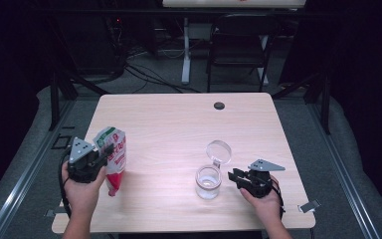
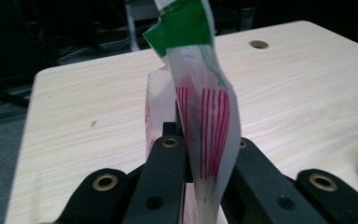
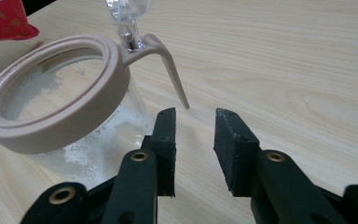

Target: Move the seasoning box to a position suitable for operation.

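A white pouch (image 1: 114, 158) with red print and a green top stands upright at the table's left front. My left gripper (image 1: 101, 158) is shut on its side; in the left gripper view the pouch (image 2: 205, 121) rises between the jaws, its top torn open. A clear glass jar (image 1: 208, 181) with a beige rim and its lid (image 1: 218, 149) flipped up stands at the right front. White grains coat the inside of the jar (image 3: 56, 107). My right gripper (image 1: 233, 175) is open just right of it, with nothing between its fingers (image 3: 168, 135).
The wooden table (image 1: 179, 119) has a dark round cable hole (image 1: 219, 105) near its far edge. Beyond the table stand a black folding chair (image 1: 238, 45) and a white desk leg (image 1: 185, 50). Bare wood lies between the pouch and the jar.
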A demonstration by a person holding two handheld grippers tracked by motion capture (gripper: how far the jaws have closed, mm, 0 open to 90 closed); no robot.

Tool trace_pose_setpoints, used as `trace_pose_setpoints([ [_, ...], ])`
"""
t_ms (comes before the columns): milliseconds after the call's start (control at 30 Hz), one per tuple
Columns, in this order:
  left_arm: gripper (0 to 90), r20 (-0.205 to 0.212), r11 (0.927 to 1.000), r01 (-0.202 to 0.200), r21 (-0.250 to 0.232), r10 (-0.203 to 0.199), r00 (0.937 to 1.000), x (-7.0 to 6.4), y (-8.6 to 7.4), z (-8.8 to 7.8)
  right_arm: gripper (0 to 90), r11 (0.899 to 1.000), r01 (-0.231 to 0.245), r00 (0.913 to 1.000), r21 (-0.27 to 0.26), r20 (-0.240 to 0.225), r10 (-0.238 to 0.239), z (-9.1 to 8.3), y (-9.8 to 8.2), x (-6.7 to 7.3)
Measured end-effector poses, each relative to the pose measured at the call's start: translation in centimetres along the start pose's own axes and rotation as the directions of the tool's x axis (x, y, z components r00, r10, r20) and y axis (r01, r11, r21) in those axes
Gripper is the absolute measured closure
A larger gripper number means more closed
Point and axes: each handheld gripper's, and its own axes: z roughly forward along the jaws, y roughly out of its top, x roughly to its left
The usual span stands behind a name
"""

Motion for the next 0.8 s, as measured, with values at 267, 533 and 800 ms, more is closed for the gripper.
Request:
trace_pose_setpoints([
  [267,90.0,0.107,0.9978,-0.065,0.014,0.063,0.9922,-2.9,0.5,1.6,68.9,1.0,-0.004,1.0,-0.007,-0.002,0.004,0.0,0.0,0.0],
  [533,90.0,0.207,0.9913,-0.132,0.0,0.129,0.9698,-6.2,0.9,3.0,68.9,1.0,-0.004,1.0,-0.007,-0.003,0.004,-0.1,0.0,0.0],
  [800,90.0,0.295,0.9839,-0.178,-0.016,0.175,0.9395,-9.0,0.8,4.0,68.6,1.0,-0.001,1.0,-0.008,-0.003,0.001,-0.2,0.0,-0.1],
])
